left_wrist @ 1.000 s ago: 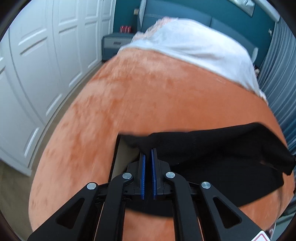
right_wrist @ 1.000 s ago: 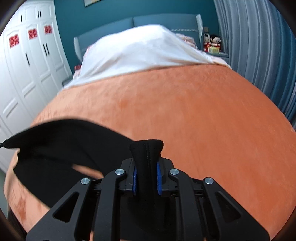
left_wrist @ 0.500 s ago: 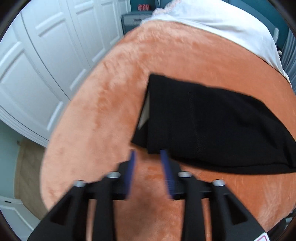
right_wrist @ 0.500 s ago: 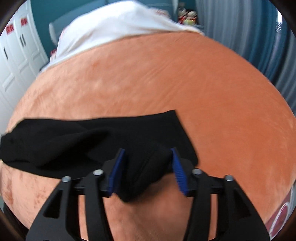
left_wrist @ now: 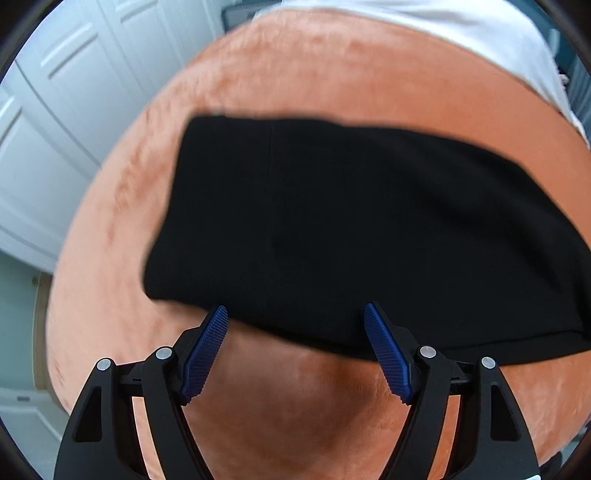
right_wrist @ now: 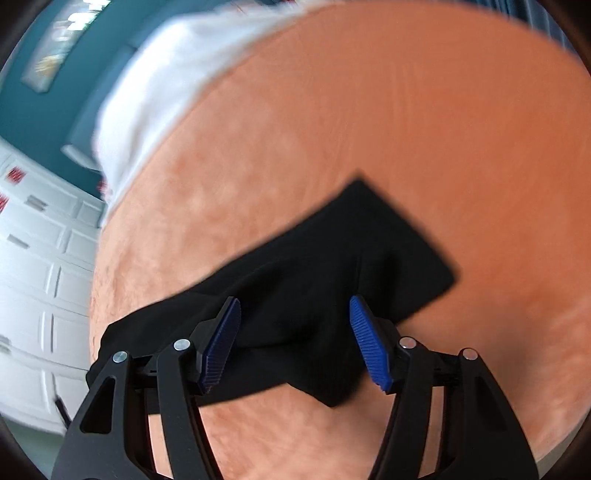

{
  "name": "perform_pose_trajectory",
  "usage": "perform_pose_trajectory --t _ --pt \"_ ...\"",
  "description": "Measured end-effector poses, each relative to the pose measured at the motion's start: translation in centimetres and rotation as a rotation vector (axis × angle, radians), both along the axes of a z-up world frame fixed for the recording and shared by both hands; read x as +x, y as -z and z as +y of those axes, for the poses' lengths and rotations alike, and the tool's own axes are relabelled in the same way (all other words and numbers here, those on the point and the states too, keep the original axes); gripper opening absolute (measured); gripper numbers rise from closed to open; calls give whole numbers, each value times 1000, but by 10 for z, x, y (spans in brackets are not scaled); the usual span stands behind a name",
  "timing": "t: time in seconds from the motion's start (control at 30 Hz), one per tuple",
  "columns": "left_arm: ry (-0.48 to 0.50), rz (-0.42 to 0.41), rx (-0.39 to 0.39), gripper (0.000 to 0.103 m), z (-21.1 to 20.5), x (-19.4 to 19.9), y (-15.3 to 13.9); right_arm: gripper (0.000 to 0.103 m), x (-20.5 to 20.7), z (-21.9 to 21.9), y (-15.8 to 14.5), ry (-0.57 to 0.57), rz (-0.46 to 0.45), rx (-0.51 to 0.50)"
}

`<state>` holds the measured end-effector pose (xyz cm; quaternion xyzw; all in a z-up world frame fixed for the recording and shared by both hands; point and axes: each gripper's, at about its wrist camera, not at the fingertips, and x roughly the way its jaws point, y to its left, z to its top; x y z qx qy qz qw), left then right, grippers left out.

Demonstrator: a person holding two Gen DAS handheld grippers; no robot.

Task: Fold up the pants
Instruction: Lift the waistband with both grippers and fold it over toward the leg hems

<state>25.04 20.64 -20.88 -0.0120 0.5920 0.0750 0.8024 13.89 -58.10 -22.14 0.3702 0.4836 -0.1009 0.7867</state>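
The black pants (left_wrist: 351, 229) lie folded lengthwise on the orange blanket (left_wrist: 332, 74). My left gripper (left_wrist: 295, 314) is open, its blue pads at the near edge of the pants' left end, holding nothing. In the right wrist view the pants (right_wrist: 314, 280) run from lower left to a corner at upper right. My right gripper (right_wrist: 295, 306) is open above the cloth, with a loose bunched fold lying between and below its fingers.
A white sheet (left_wrist: 461, 33) covers the far end of the bed. White wardrobe doors (left_wrist: 55, 129) stand to the left of the bed. The teal wall (right_wrist: 44, 92) is behind the bed. The bed's edge is near on the left.
Both grippers were shut on the pants a second ago. They have let go, opened wide and pulled back. The pants now lie flat on the blanket.
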Motion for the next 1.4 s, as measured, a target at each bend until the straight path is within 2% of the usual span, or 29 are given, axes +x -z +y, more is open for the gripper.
perform_pose_trajectory --t 0.07,0.1,0.13,0.23,0.27,0.3,0.33,0.37,0.4,0.43,0.47,0.5,0.57,0.6,0.63,0.67,0.77,0.8,0.9,0.97,1.0,1.03,1.1,1.2,1.27,1.3,1.4 --pt "-24 51 5 75 5 2 18 35 18 11 10 -37 59 -55" --pt "-28 63 1 75 7 2 25 14 26 18 9 -69 84 -112" --pt "-34 64 -12 77 9 3 28 11 35 25 -1 -97 75 -151" --pt "-37 65 -38 79 18 6 29 10 26 28 -68 -99 -185 -208" --pt "-21 66 -30 80 19 7 28 10 17 33 -101 -123 -296 -275" --pt "-6 69 -14 82 19 8 28 10 9 39 -121 -154 -325 -395" --pt "8 69 2 83 19 9 28 11 3 42 -125 -177 -322 -476" --pt "23 63 18 84 18 10 27 17 -5 39 -115 -201 -273 -563" --pt "29 59 23 84 18 10 27 31 -11 29 -95 -189 -179 -600" --pt "30 58 23 84 18 11 27 31 -19 15 -70 -160 -67 -597" --pt "26 57 20 84 20 13 27 31 -33 -2 -44 -115 39 -543" --pt "21 57 16 84 20 11 27 31 -50 -13 -33 -55 55 -491" --pt "16 58 15 87 23 15 27 31 -72 -18 -36 28 -33 -411" --pt "14 59 18 88 21 8 24 35 -74 -17 -38 38 -54 -386" --pt "14 60 14 88 22 10 24 48 -71 -16 -40 41 -69 -355" --pt "11 61 9 88 24 11 23 51 -58 -13 -41 34 -81 -299" --pt "-11 56 -7 88 25 10 17 50 -17 -6 -33 -12 -117 -177" --pt "-21 52 -14 88 28 10 16 50 -1 -2 -26 -22 -113 -161" --pt "-40 50 -27 88 34 10 14 51 40 -4 7 -5 -4 -139" --pt "-38 58 -26 89 37 9 15 45 56 0 24 17 24 -137" --pt "-33 65 -23 91 40 12 15 21 54 3 25 21 3 -150" --pt "-28 73 -16 93 42 16 15 4 58 8 20 18 -23 -160" --pt "-8 95 -23 93 41 19 17 4 54 11 0 33 -91 -163" --pt "49 118 -3 93 42 28 16 4 24 13 -53 42 -195 -198" --pt "91 122 14 93 44 34 12 4 9 10 -68 27 -186 -251" --pt "109 125 8 93 46 36 11 4 4 8 -60 14 -138 -279" --pt "130 110 -10 93 49 37 5 5 8 -1 14 -48 72 -217"
